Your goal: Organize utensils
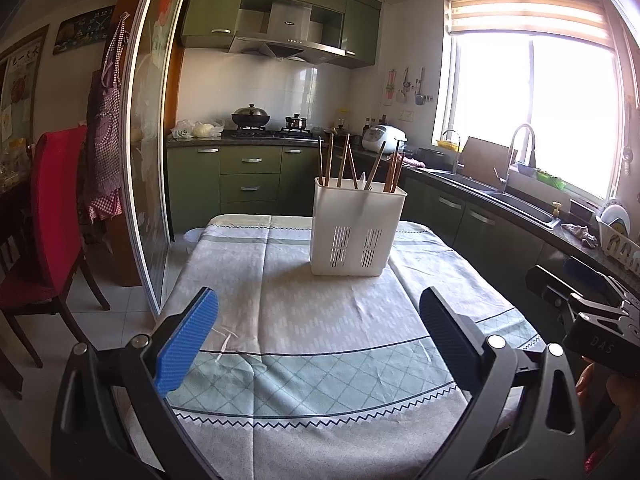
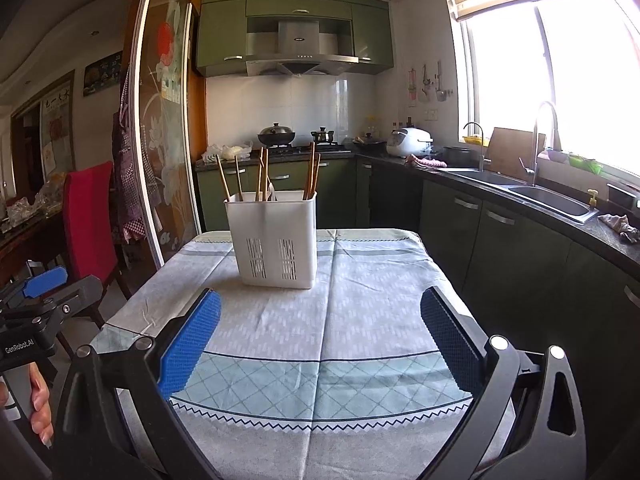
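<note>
A: Start at the left. What's there?

B: In the left wrist view, a red-covered chair (image 1: 52,216) stands beside the table, with a checked apron (image 1: 105,128) hanging behind it near the glass sliding door (image 1: 150,140). The left gripper (image 1: 318,312) hangs above the near part of the tablecloth (image 1: 320,340), its blue-padded fingers (image 1: 188,344) spread wide with nothing between them.

A: And the utensils?

B: A white slotted utensil holder (image 1: 354,232) stands upright on the far half of the table, ahead of that gripper and a little to its right. Wooden chopsticks (image 1: 344,160) lean in it at different angles, spread across its compartments; something pale sits among them, but I cannot tell what.

A: Further right?

B: The right gripper (image 2: 320,316) is also wide apart and holds nothing. From its camera the holder (image 2: 276,240) sits ahead and left of centre, well apart from its fingers. In the left wrist view its black body shows at the right edge.

A: And beyond the table?

B: The dark counter runs along the right wall with a steel double sink (image 2: 532,194) and a tall faucet (image 2: 546,136) under the bright window (image 2: 560,80). A white rice cooker (image 2: 412,140) sits in the corner.
</note>
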